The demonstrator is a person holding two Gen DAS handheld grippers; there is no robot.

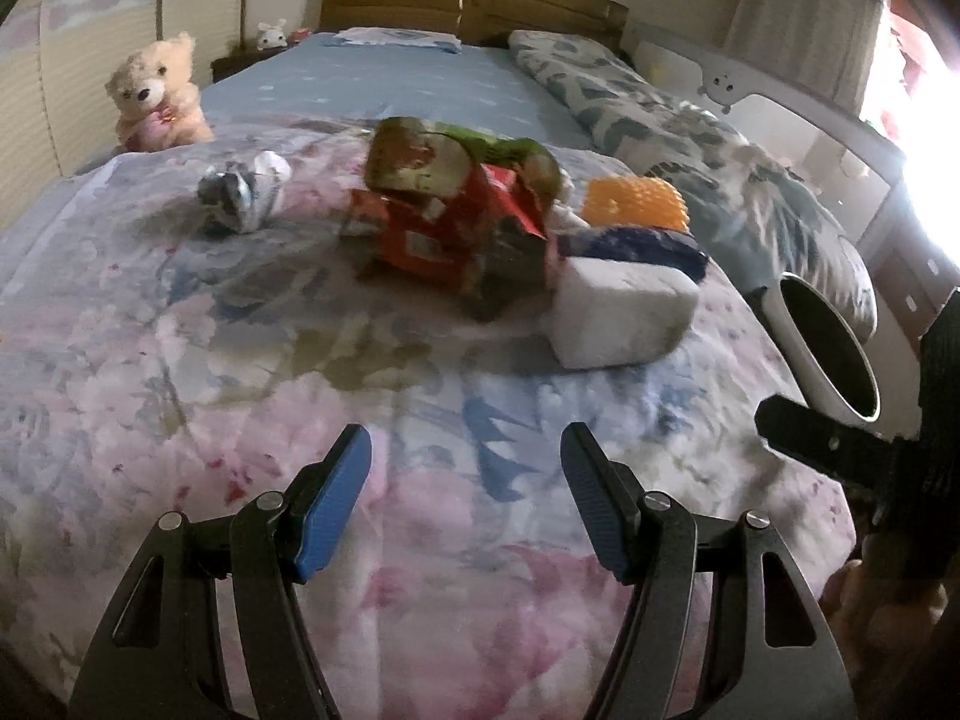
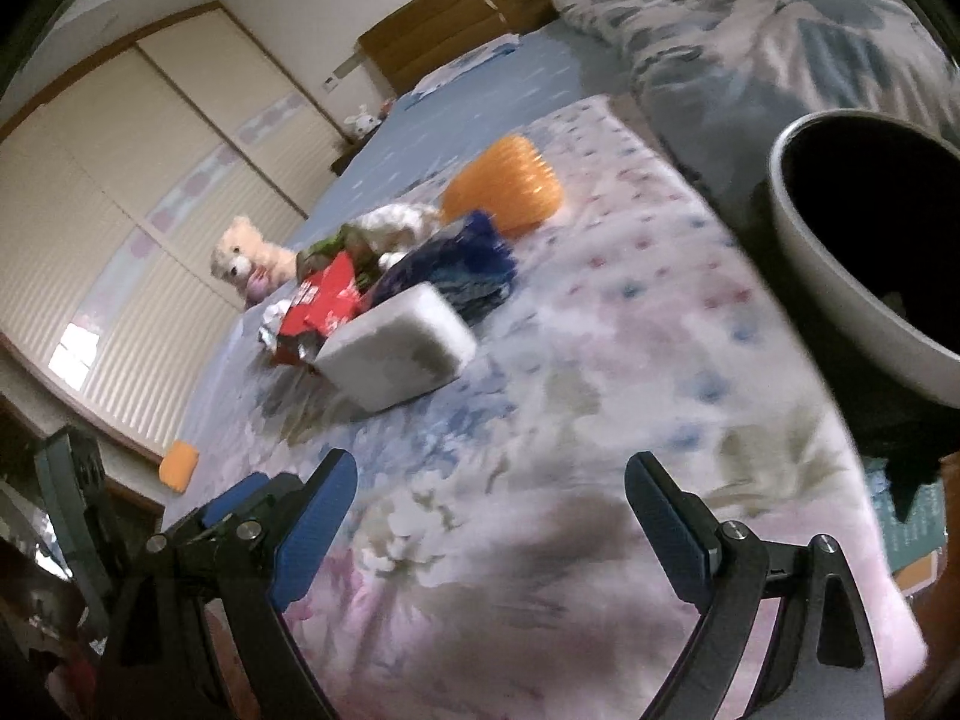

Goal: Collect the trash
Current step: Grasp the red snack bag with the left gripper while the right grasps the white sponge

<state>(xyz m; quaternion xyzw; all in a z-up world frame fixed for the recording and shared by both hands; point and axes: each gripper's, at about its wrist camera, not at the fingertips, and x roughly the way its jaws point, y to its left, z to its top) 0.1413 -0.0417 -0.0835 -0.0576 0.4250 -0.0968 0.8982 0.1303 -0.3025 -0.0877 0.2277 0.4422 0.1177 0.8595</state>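
Motion-blurred throughout — print on the red wrapper (image 1: 447, 228) unreadable, white bin (image 2: 852, 276) cut off at the frame edge, interior black. Left gripper (image 1: 465, 501) low over the floral quilt (image 1: 180, 360), blue pads wide apart, nothing held. Right gripper (image 2: 489, 519) likewise spread wide and empty (bin just to its right). Trash heaped mid-bed: wrapper touching white foam block (image 1: 621, 312), crumpled ball (image 1: 243, 192) apart.

So the trash is bunched mid-bed on the floral quilt: a crumpled red snack wrapper (image 1: 447, 234) with a green-topped one (blurry) behind, a white foam block (image 1: 621, 318) touching its right side, a dark blue bag (image 1: 636, 246) behind that. A balled silver-white wrapper (image 1: 243, 192) sits apart, toward the left edge.
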